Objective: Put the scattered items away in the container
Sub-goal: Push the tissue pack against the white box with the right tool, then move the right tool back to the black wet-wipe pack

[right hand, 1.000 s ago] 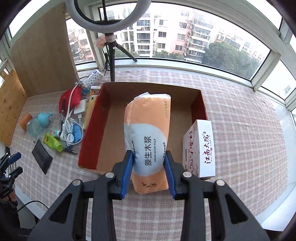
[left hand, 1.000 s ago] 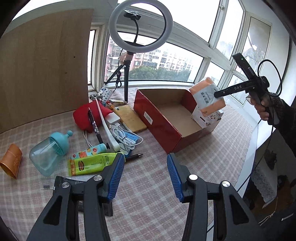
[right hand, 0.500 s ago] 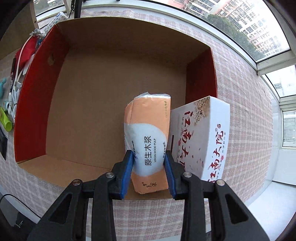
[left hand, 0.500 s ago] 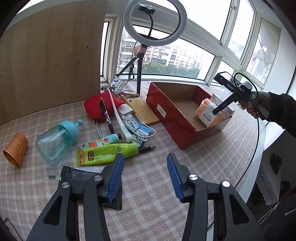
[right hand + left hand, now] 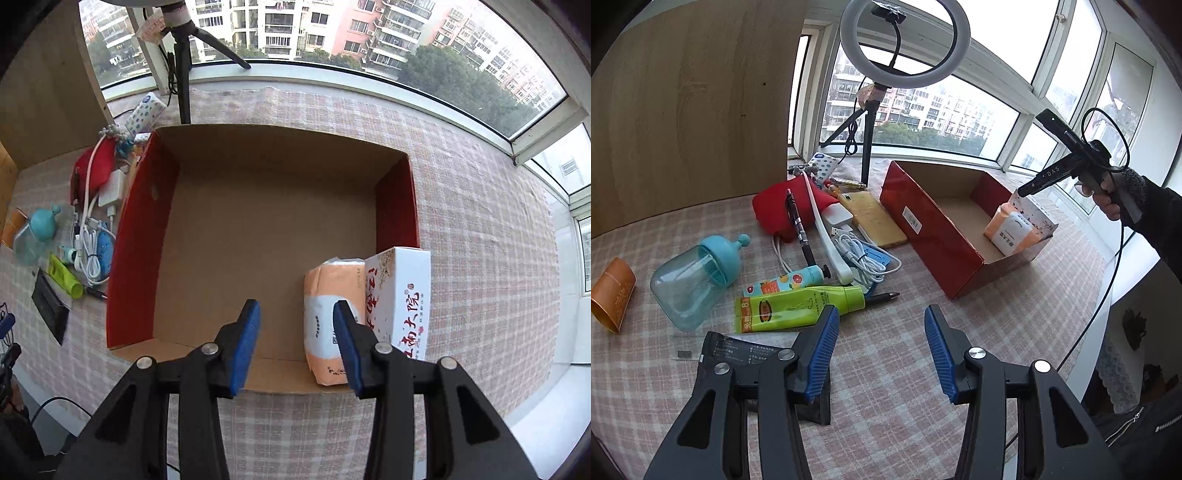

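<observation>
Crowding box left side: cables, tubes, bottle.

Checked tablecloth under red box, clutter.

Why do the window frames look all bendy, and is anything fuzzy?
Left wrist view: the fisheye lens curves the window frames and darkens the corners; soft daylight, the ring light looks bright, and everything on the table is sharp. Right wrist view: the sill bows into an arc, the box is sharp, and nothing is blurred.
</observation>
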A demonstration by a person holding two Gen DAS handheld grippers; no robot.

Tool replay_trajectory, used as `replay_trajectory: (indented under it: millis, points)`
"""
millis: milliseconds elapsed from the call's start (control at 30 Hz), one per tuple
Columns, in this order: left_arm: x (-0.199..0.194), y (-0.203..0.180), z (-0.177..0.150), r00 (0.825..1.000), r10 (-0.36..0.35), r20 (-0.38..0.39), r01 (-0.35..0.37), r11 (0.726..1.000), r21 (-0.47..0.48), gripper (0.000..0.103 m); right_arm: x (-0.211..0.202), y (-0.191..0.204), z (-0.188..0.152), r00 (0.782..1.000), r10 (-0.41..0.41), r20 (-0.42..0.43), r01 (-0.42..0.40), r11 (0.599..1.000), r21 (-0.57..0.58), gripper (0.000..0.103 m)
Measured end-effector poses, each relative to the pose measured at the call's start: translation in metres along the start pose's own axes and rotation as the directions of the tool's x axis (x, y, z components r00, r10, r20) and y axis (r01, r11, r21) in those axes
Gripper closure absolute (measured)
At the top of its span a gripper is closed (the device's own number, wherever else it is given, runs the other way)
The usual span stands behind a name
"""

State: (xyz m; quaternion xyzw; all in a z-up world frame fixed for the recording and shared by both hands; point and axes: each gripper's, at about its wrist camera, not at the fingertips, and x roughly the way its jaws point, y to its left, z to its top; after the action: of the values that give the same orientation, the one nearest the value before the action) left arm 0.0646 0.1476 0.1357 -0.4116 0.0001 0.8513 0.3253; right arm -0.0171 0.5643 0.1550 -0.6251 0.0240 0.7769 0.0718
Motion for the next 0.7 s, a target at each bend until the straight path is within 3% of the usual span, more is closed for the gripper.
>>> replay_trajectory:
  millis: [33, 67, 167, 267, 333, 700]
  points:
    - [0.001, 0.000, 0.000, 1.000, 0.002, -0.004, -0.002, 1.000, -0.003, 0.058, 0.010, 0.006, 0.004, 1.000, 0.009, -0.009, -0.009, 1.000, -0.001, 0.077]
    - [0.002, 0.000, 0.000, 1.000, 0.002, -0.007, -0.002, 1.000, -0.004, 0.058, 0.022, 0.011, 0.006, 1.000, 0.009, -0.027, -0.009, 1.000, -0.004, 0.080]
    - [0.001, -0.001, -0.002, 1.000, 0.007, -0.010, -0.007, 1.000, 0.002, 0.058, 0.058, 0.029, 0.006, 0.994, -0.037, -0.103, 0.034, 0.999, -0.028, 0.080]
    - [0.000, 0.002, -0.003, 1.000, 0.021, -0.013, -0.021, 1.000, -0.005, 0.058, 0.097, 0.032, 0.000, 0.976, -0.153, -0.156, 0.144, 0.988, -0.062, 0.080]
    - [0.000, 0.005, -0.003, 0.999, 0.029, -0.015, -0.029, 0.999, -0.013, 0.058, 0.113, 0.029, -0.006, 0.965, -0.184, -0.190, 0.173, 0.982, -0.070, 0.080]
    - [0.002, -0.002, 0.000, 1.000, 0.021, -0.009, -0.021, 1.000, -0.008, 0.058, 0.126, 0.035, -0.019, 0.942, -0.250, -0.224, 0.229, 0.967, -0.113, 0.083]
